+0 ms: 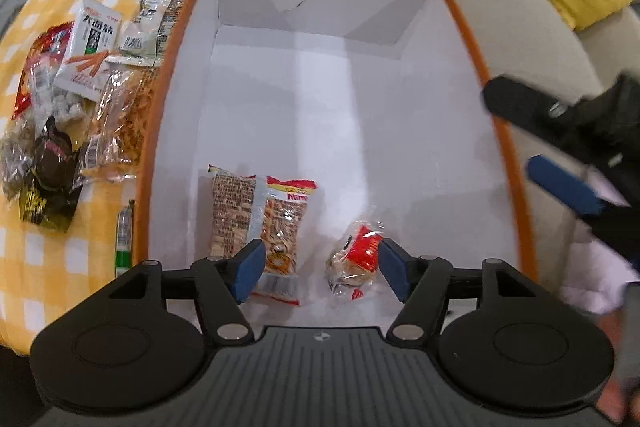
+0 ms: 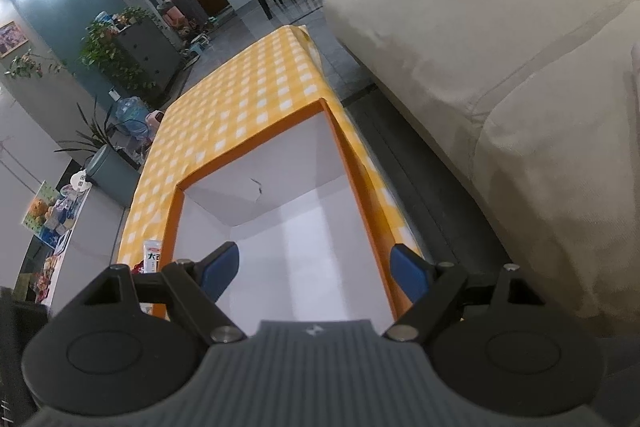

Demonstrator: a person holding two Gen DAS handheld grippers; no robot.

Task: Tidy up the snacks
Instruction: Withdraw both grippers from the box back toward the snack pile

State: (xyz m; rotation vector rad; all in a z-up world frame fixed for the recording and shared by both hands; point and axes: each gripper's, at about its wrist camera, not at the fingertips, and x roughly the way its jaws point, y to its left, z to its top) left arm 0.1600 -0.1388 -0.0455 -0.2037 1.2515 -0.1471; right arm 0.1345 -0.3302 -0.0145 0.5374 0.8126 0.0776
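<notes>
Left gripper (image 1: 321, 269) spread wide — red-wrapped snack (image 1: 354, 267) lies loose between its pads, box (image 1: 472, 43) floor

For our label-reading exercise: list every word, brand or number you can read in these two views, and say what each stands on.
"大面筋": white packet on the table, left of the box.
"Mm…", cut off: red-and-yellow packet in the box.
"大", rest hidden: the white packet in the right wrist view.
Barcodes and small print on the other packets: too small or blurred to read.
Red wrapped snack: print unreadable.
</notes>
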